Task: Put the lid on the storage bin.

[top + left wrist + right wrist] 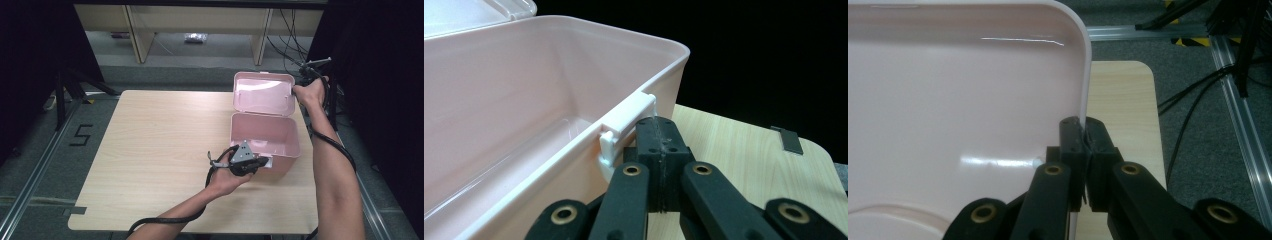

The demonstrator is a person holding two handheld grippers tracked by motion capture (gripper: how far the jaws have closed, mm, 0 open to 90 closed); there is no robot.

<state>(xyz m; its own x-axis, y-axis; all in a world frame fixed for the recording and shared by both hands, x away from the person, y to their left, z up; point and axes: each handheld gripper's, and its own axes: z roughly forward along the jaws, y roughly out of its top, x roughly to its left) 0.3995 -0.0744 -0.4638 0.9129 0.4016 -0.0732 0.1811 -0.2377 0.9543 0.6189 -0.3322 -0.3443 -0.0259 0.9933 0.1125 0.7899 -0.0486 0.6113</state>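
**Now: pink box held open on a wooden table**

Left gripper (658,145) is pressed together beside the white latch (626,127) of the pink box (265,136). Right gripper (1083,142) pinches the raised lid (263,93). The light wooden table (155,150) stands on grey carpet (40,150) between black curtains (30,45).

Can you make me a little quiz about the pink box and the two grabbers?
1. True or false: the pink box is open.
2. The right gripper pinches: A) the lid's edge, B) a cable, C) the table.
3. Which white part sits by the left gripper?

Key: 1 true. 2 A. 3 The latch on the box's front wall.
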